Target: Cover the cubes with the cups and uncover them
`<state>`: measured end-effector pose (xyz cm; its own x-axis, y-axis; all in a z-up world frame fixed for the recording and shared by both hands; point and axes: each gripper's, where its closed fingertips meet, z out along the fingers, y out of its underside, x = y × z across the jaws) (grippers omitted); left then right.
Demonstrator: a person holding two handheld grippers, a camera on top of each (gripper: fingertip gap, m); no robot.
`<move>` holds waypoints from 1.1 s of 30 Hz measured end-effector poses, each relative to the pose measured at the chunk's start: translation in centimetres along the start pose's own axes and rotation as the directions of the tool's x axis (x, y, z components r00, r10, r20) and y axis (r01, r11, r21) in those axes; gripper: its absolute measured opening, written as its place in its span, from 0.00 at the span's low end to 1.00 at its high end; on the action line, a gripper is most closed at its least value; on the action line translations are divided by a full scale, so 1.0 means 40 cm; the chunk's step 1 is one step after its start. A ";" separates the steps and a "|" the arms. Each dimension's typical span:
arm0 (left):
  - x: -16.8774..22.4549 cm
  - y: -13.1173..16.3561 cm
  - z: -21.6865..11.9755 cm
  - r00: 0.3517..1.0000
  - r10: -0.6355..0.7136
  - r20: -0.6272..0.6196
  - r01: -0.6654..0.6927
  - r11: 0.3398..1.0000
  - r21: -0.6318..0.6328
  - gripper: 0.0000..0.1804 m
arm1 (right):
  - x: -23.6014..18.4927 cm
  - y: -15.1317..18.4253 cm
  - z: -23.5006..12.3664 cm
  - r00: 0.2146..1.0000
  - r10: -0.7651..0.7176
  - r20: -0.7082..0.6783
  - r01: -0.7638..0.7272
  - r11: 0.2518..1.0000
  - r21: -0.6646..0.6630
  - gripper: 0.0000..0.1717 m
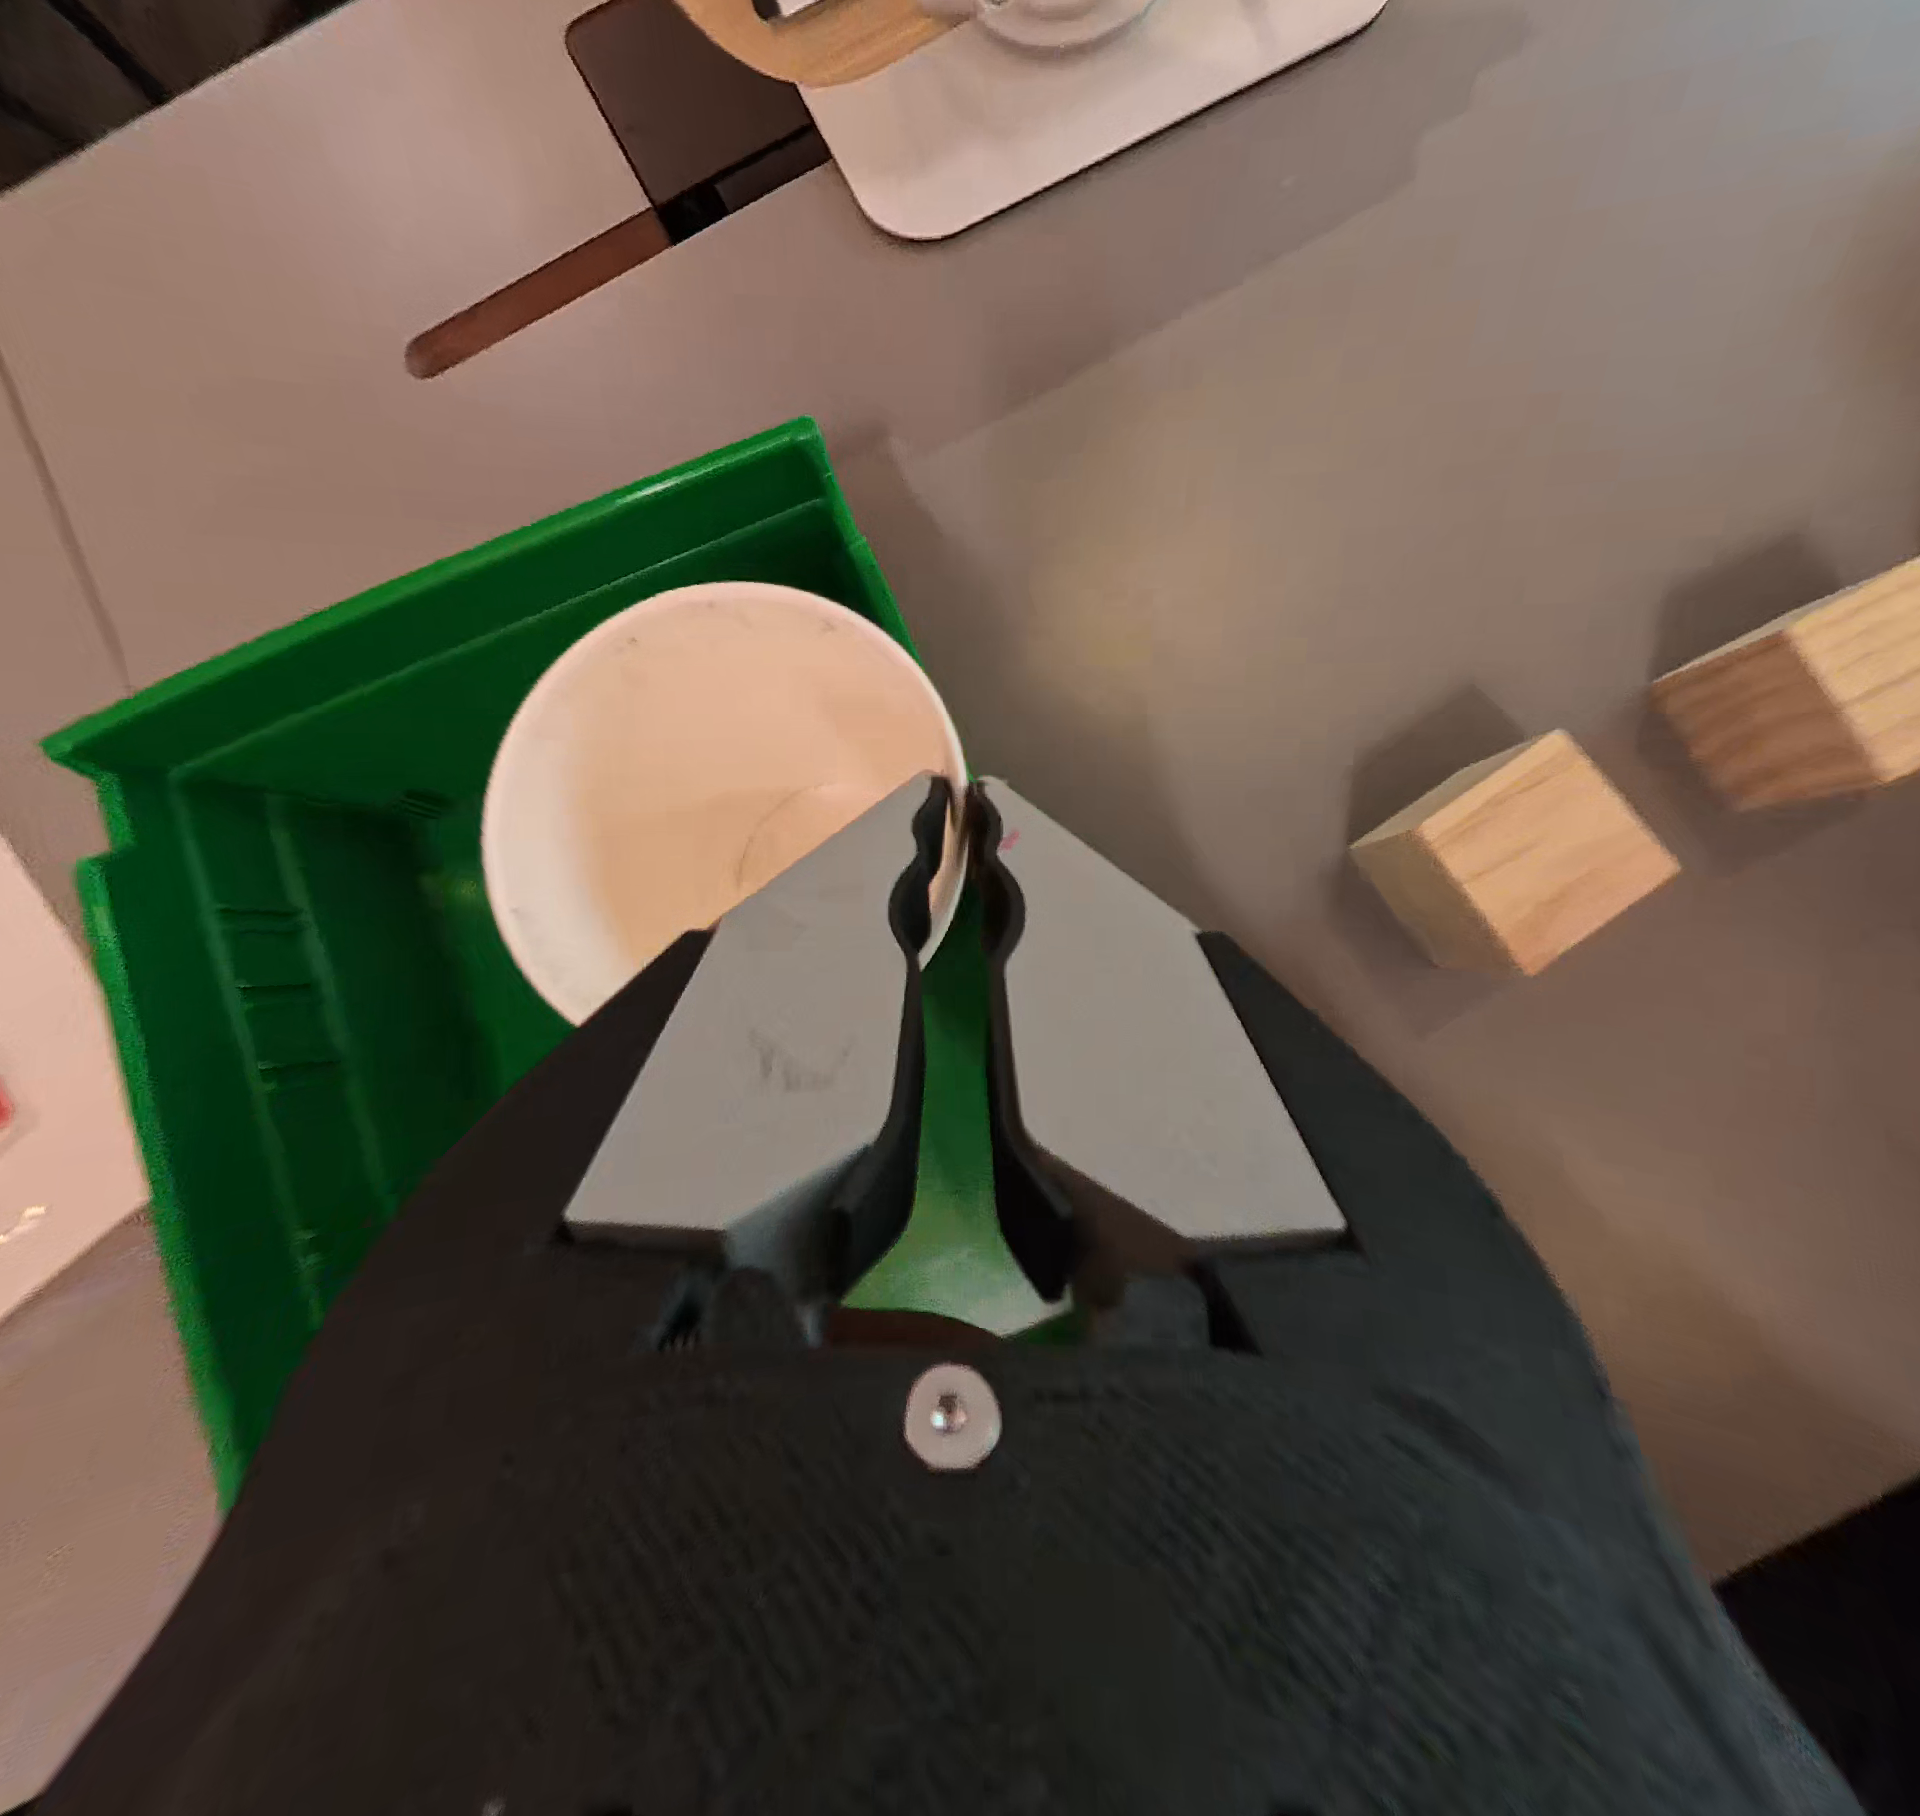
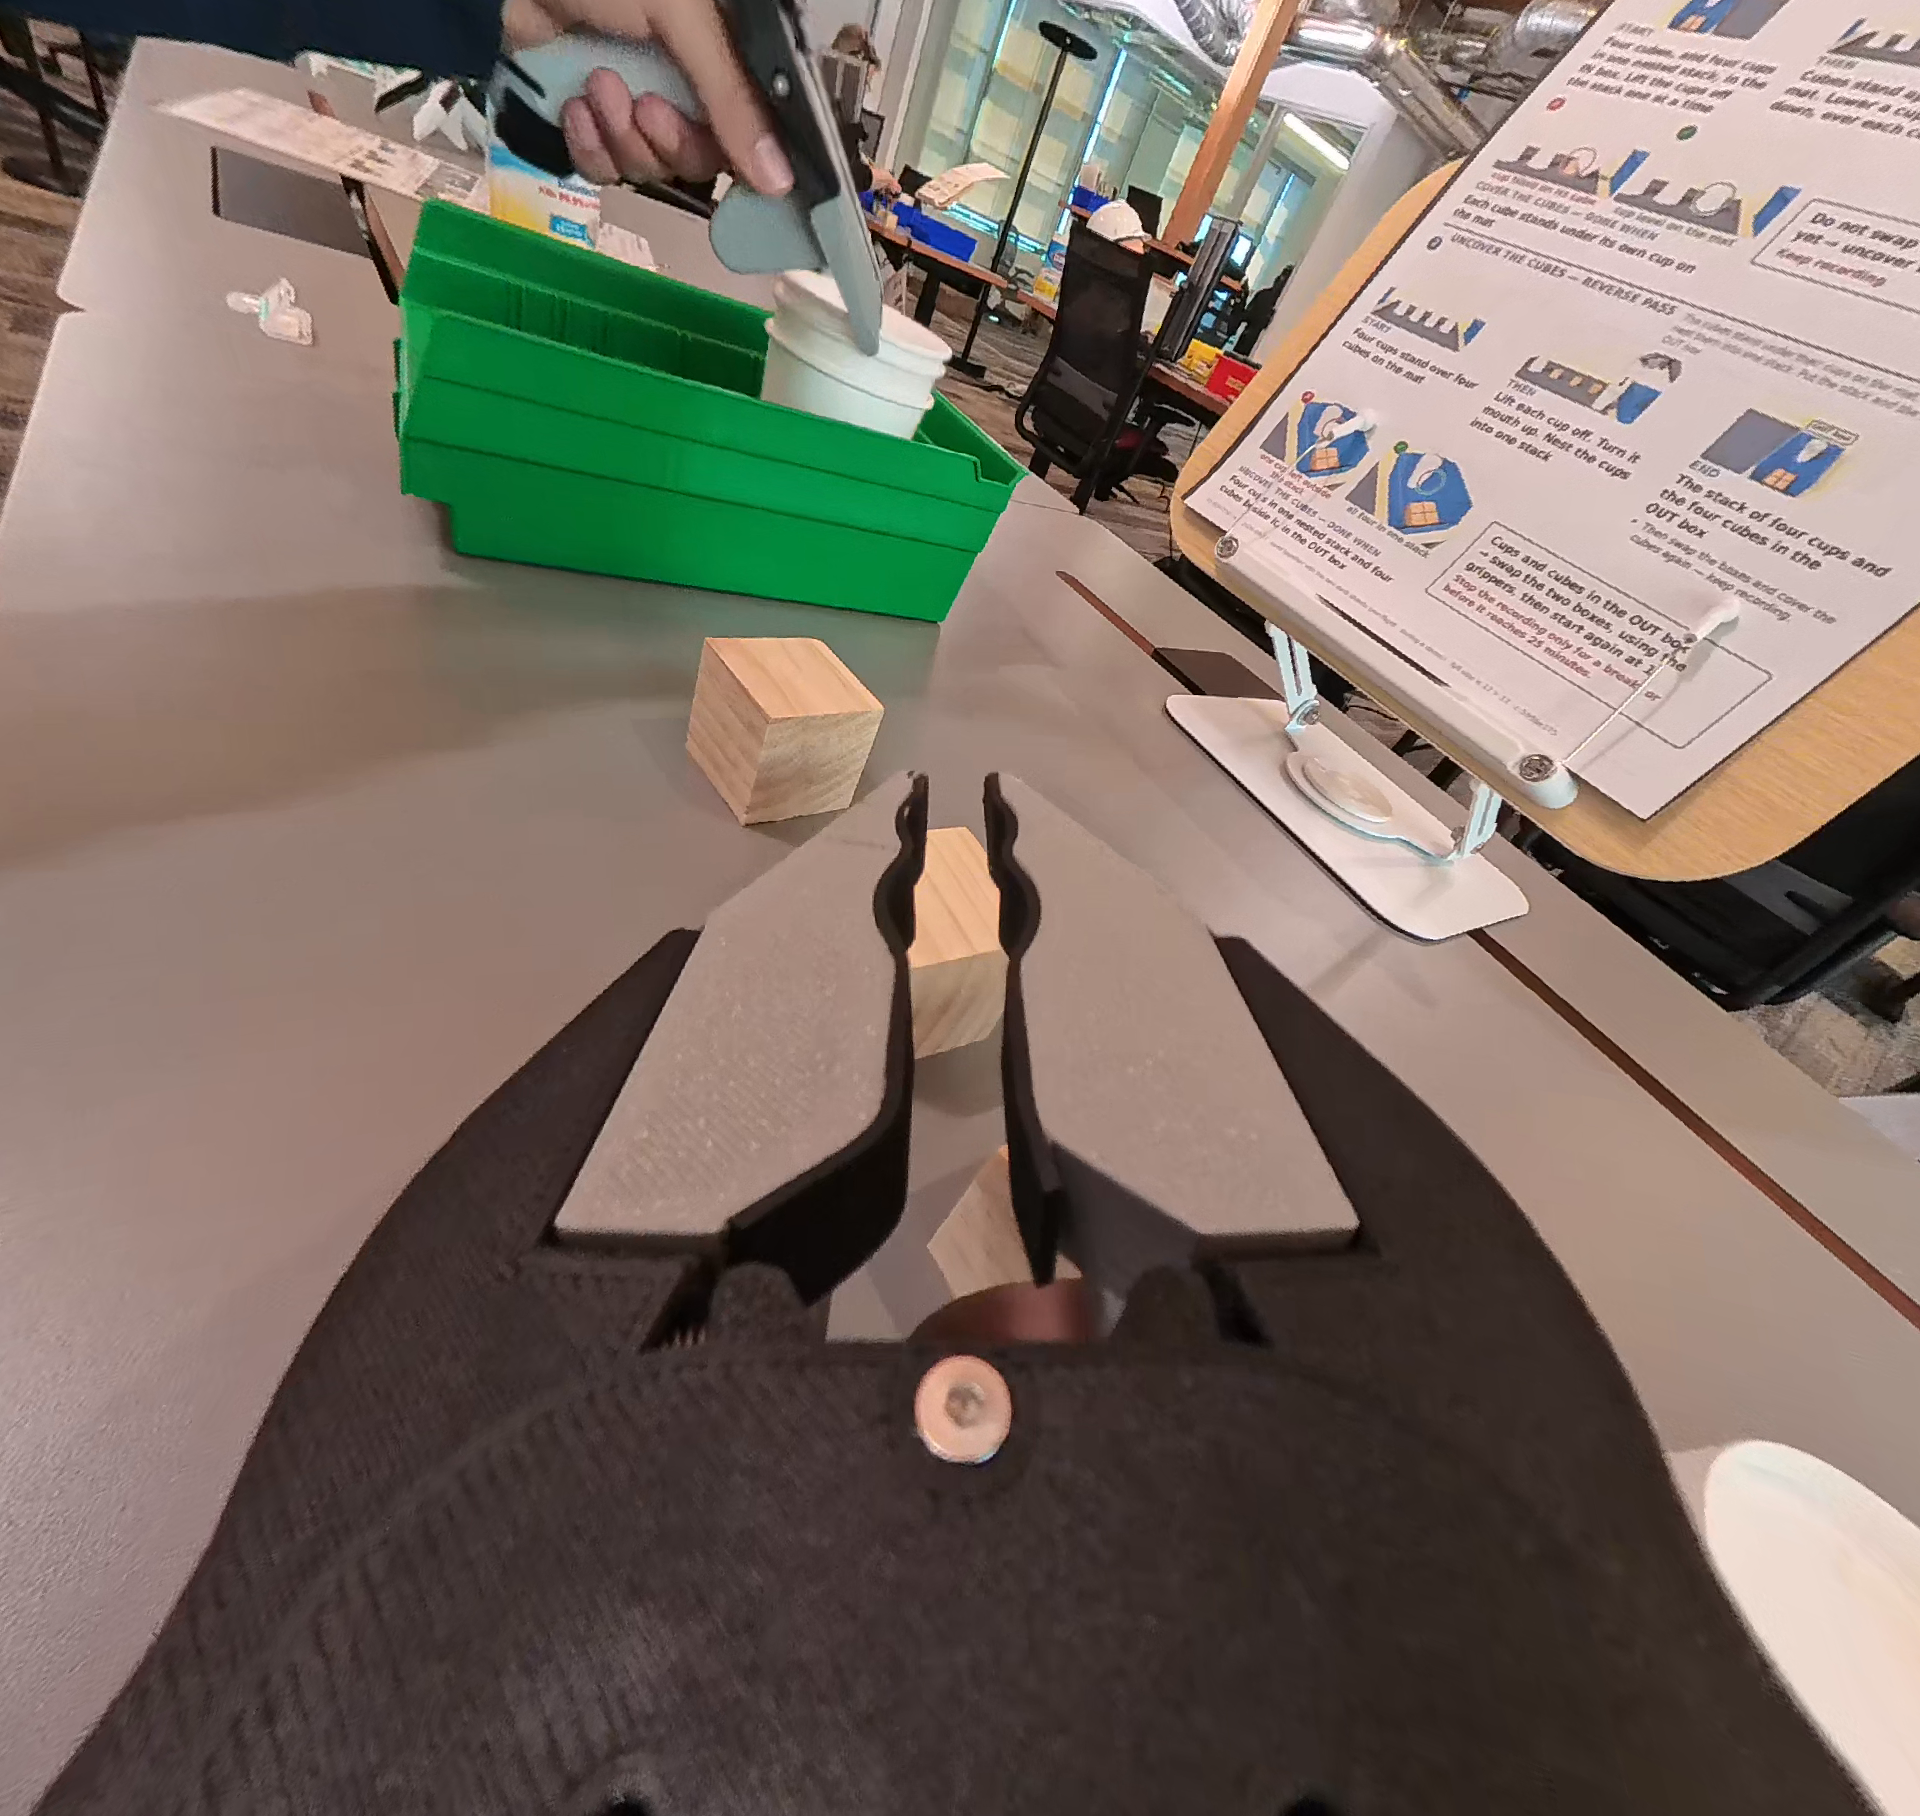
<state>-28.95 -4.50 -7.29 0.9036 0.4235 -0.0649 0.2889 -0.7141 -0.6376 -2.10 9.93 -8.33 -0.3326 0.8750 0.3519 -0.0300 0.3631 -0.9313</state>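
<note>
White paper cup [image 1: 717, 779]: mouth up, inside the green bin [image 1: 312, 935], lower left of centre in the left wrist frame. In the right wrist frame it tops a nested stack of white cups [image 2: 852, 364] in the same bin [image 2: 675, 478], upper centre.

Left gripper [image 1: 961, 800]: jaws nearly together, pinching the cup's rim wall at its right side; one fingertip inside the cup, the other outside. The right wrist frame shows this gripper [image 2: 868, 338] reaching down into the top cup, held by a person's hand [image 2: 644, 52] in a dark sleeve.

Wooden cubes: two on the grey table [image 1: 1247, 519] at the right of the left wrist frame, near cube [image 1: 1517, 852] and far cube [image 1: 1808, 686], apart from each other. In the right wrist frame one cube [image 2: 779, 727] stands at centre, well clear of the bin; a second cube [image 2: 951, 935] is seen through the finger gap.

Right gripper [image 2: 951, 790]: jaws narrow, a slim gap between the tips, nothing in them. The cube lies on the table beyond the fingers.

Surroundings: instruction sheet on a wooden board [image 2: 1558, 364] with white stand [image 2: 1351, 810], upper right. White object [image 2: 1829, 1600] at lower right edge; cannot tell its kind.
</note>
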 end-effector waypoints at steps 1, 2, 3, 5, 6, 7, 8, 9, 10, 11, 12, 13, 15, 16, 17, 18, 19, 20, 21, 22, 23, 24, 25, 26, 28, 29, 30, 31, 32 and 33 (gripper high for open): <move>0.001 -0.002 -0.003 0.999 -0.034 -0.020 0.034 0.999 0.015 0.01 | -0.002 0.001 0.000 1.000 0.000 0.002 0.000 1.000 -0.001 0.04; 0.002 -0.001 -0.006 0.997 -0.064 -0.041 0.065 0.998 0.027 0.01 | -0.003 0.001 0.001 1.000 0.000 0.005 0.000 1.000 -0.002 0.04; 0.001 0.001 -0.008 0.994 -0.089 -0.058 0.091 0.995 0.034 0.01 | -0.005 0.001 0.001 1.000 -0.001 0.007 0.001 1.000 -0.002 0.04; -0.001 0.007 -0.011 0.986 -0.139 -0.088 0.144 0.989 0.045 0.01 | -0.007 0.001 0.002 1.000 -0.006 0.008 0.006 1.000 -0.003 0.04; 0.002 0.008 -0.012 0.979 -0.170 -0.114 0.176 0.983 0.051 0.02 | -0.008 0.000 0.002 1.000 -0.008 0.007 0.008 1.000 -0.003 0.04; 0.002 0.006 -0.015 0.972 -0.196 -0.132 0.206 0.977 0.064 0.02 | -0.008 0.000 0.002 1.000 -0.010 0.008 0.010 1.000 -0.003 0.03; 0.000 0.003 -0.018 0.965 -0.217 -0.147 0.230 0.970 0.079 0.02 | -0.009 0.001 0.002 1.000 -0.011 0.008 0.011 1.000 -0.004 0.03; -0.003 -0.001 -0.021 0.961 -0.230 -0.154 0.246 0.964 0.096 0.02 | -0.009 0.002 0.003 1.000 -0.012 0.009 0.012 1.000 -0.005 0.03; -0.013 -0.006 -0.026 0.965 -0.222 -0.138 0.239 0.963 0.123 0.01 | -0.010 0.003 0.003 1.000 -0.012 0.011 0.012 1.000 -0.007 0.03; -0.024 -0.009 -0.030 0.976 -0.195 -0.102 0.208 0.967 0.147 0.01 | -0.011 0.004 0.004 1.000 -0.013 0.013 0.014 1.000 -0.009 0.03; -0.036 -0.012 -0.036 0.984 -0.170 -0.058 0.177 0.971 0.163 0.01 | -0.012 0.005 0.005 1.000 -0.015 0.013 0.015 1.000 -0.011 0.03; -0.049 -0.016 -0.043 0.989 -0.148 -0.009 0.147 0.973 0.178 0.01 | -0.012 0.007 0.005 1.000 -0.016 0.014 0.016 1.000 -0.014 0.03; -0.067 -0.036 -0.066 0.992 -0.084 0.094 0.062 0.974 0.216 0.01 | -0.013 0.009 0.007 1.000 -0.014 0.015 0.014 1.000 -0.017 0.03; -0.076 -0.051 -0.082 0.986 -0.059 0.159 0.020 0.972 0.236 0.01 | -0.013 0.010 0.007 1.000 -0.009 0.016 0.010 1.000 -0.018 0.03; -0.082 -0.068 -0.103 0.975 -0.029 0.222 -0.029 0.967 0.253 0.01 | -0.012 0.011 0.008 1.000 -0.002 0.018 0.002 1.000 -0.018 0.04; -0.081 -0.091 -0.127 0.960 0.001 0.281 -0.082 0.958 0.274 0.01 | -0.013 0.010 0.008 1.000 0.010 0.025 -0.009 1.000 -0.016 0.04; -0.074 -0.117 -0.155 0.941 0.026 0.338 -0.134 0.945 0.299 0.01 | -0.016 0.008 0.007 0.999 0.026 0.038 -0.025 1.000 -0.009 0.05; -0.058 -0.147 -0.186 0.923 0.046 0.383 -0.184 0.925 0.331 0.01 | -0.019 0.005 0.006 0.997 0.047 0.055 -0.047 0.999 -0.001 0.05; -0.030 -0.180 -0.220 0.908 0.057 0.415 -0.229 0.897 0.379 0.01 | -0.022 0.002 0.005 0.995 0.071 0.073 -0.071 0.997 0.006 0.06; 0.008 -0.213 -0.254 0.903 0.054 0.427 -0.260 0.860 0.440 0.01 | -0.026 -0.002 0.004 0.991 0.098 0.096 -0.099 0.995 0.015 0.08; 0.056 -0.242 -0.285 0.909 0.050 0.414 -0.276 0.816 0.507 0.01 | -0.032 -0.008 0.002 0.984 0.128 0.126 -0.132 0.991 0.024 0.10; 0.115 -0.266 -0.313 0.920 0.057 0.387 -0.287 0.770 0.569 0.01 | -0.040 -0.014 0.000 0.973 0.163 0.163 -0.170 0.985 0.031 0.13; 0.177 -0.285 -0.339 0.930 0.072 0.362 -0.300 0.717 0.629 0.01 | -0.049 -0.020 -0.001 0.957 0.205 0.205 -0.216 0.976 0.033 0.19; 0.246 -0.298 -0.363 0.940 0.098 0.328 -0.309 0.657 0.688 0.01 | -0.057 -0.029 -0.003 0.935 0.254 0.248 -0.271 0.962 0.035 0.24; 0.402 -0.304 -0.397 0.965 0.164 0.206 -0.262 0.524 0.810 0.01 | -0.072 -0.064 -0.016 0.860 0.361 0.359 -0.408 0.911 0.059 0.29; 0.473 -0.298 -0.406 0.972 0.191 0.137 -0.212 0.465 0.859 0.01 | -0.079 -0.084 -0.026 0.804 0.416 0.424 -0.485 0.872 0.063 0.34; 0.536 -0.288 -0.409 0.973 0.214 0.082 -0.167 0.417 0.893 0.01 | -0.085 -0.103 -0.037 0.735 0.469 0.490 -0.562 0.826 0.053 0.37; 0.593 -0.276 -0.410 0.970 0.239 0.044 -0.133 0.371 0.919 0.01 | -0.091 -0.124 -0.050 0.652 0.512 0.559 -0.634 0.772 0.033 0.40; 0.641 -0.262 -0.409 0.967 0.255 0.016 -0.101 0.325 0.940 0.01 | -0.092 -0.143 -0.063 0.564 0.544 0.621 -0.700 0.714 0.010 0.42; 0.685 -0.247 -0.406 0.962 0.274 -0.009 -0.073 0.285 0.956 0.01 | -0.087 -0.162 -0.077 0.478 0.566 0.672 -0.757 0.654 -0.012 0.44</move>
<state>-1.92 5.10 9.69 0.9509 0.2068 -0.2305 -0.2856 0.2980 -0.9108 2.14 5.53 -3.22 -0.8091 0.4090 -0.4220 0.2431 -0.4209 -0.8740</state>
